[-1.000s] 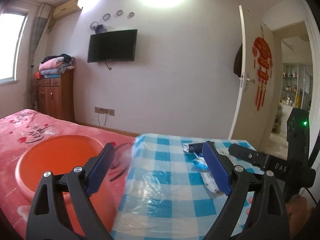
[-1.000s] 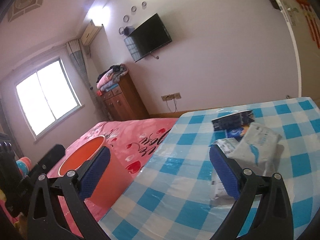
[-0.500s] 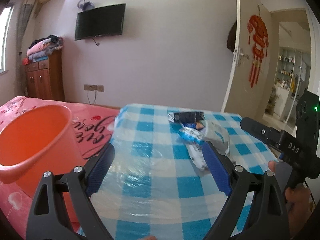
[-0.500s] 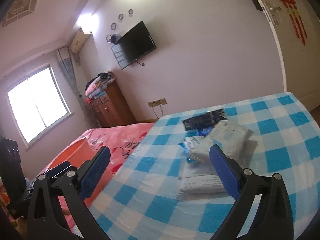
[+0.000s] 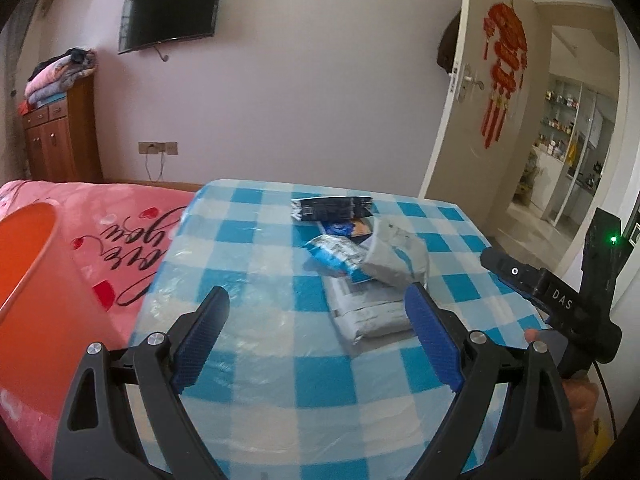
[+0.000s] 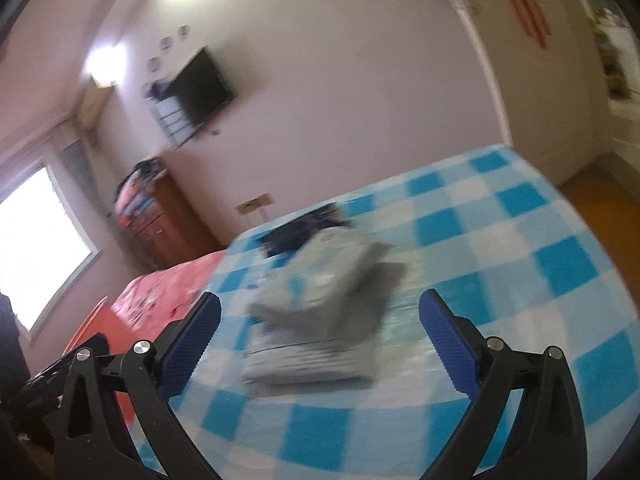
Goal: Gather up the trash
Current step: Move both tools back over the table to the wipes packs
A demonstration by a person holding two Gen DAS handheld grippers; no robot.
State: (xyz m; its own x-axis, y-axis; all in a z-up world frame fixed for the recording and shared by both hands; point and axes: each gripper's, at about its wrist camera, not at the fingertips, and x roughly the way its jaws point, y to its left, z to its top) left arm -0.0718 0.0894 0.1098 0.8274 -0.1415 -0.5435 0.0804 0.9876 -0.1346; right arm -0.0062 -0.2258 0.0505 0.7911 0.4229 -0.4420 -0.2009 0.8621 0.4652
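Right now both my pairs of fingers stand wide apart with nothing between them. My left fingers (image 5: 316, 322) hover over the near part of the table (image 5: 256, 392) with its blue and white checked cloth. The trash (image 5: 360, 264) lies in a loose pile toward the far middle of that table: a dark wrapper (image 5: 332, 209) at the back, a blue and white packet (image 5: 336, 252) in front of it, and grey bags (image 5: 370, 312) lowest and nearest me. My right fingers (image 6: 318, 318) point at the same pile (image 6: 320, 308), which looks blurred in that view. An orange bucket (image 5: 28, 280) stands left of the table, against the pink bed (image 5: 132, 236). My right hand's tool (image 5: 560, 300) shows at the right edge.
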